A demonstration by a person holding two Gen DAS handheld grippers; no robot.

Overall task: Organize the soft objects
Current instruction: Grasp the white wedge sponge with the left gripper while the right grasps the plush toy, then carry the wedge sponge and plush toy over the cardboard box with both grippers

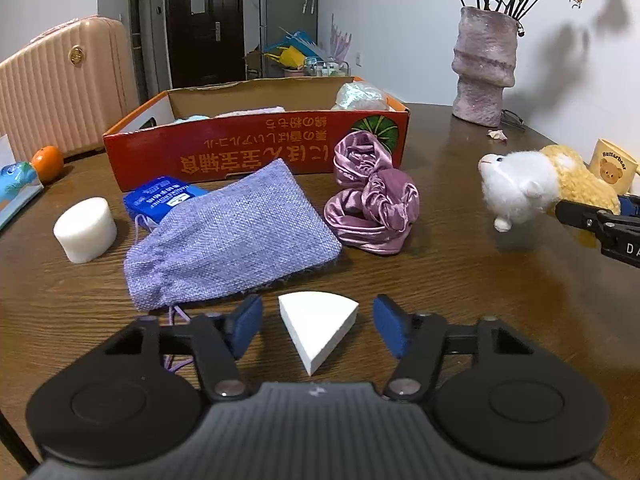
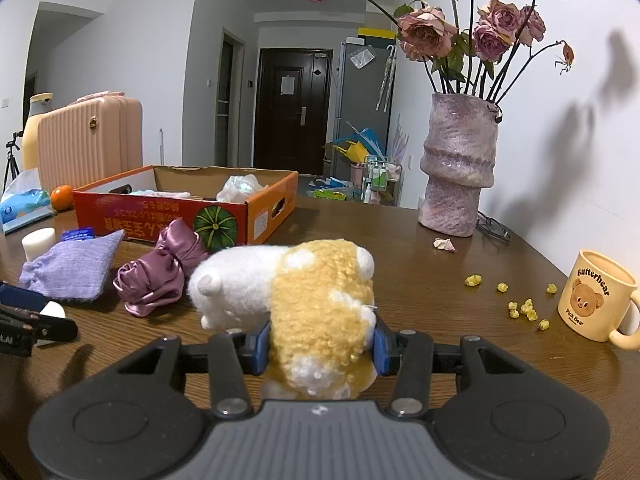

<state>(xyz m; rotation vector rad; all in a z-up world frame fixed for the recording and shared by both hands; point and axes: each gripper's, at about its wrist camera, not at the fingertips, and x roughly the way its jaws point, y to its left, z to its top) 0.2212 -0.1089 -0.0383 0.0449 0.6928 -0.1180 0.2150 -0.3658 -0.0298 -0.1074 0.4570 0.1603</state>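
A white wedge sponge (image 1: 316,320) lies on the wooden table between the blue pads of my left gripper (image 1: 319,326); a gap shows on both sides, so it is open. My right gripper (image 2: 320,346) is shut on a white and yellow plush toy (image 2: 304,292), held above the table at the right (image 1: 524,188). Beyond the wedge lie a lilac woven pouch (image 1: 228,236), a purple satin cloth bundle (image 1: 372,200) and a white cylinder sponge (image 1: 86,230). Behind them stands an orange cardboard box (image 1: 256,148) with a few soft items inside.
A blue packet (image 1: 160,196) sits partly under the pouch. A pink vase (image 2: 460,176) with dried roses stands at the back right, a yellow bear mug (image 2: 596,296) and several popcorn bits (image 2: 524,308) near it. An orange (image 1: 48,162) and a tissue pack (image 1: 16,184) lie far left.
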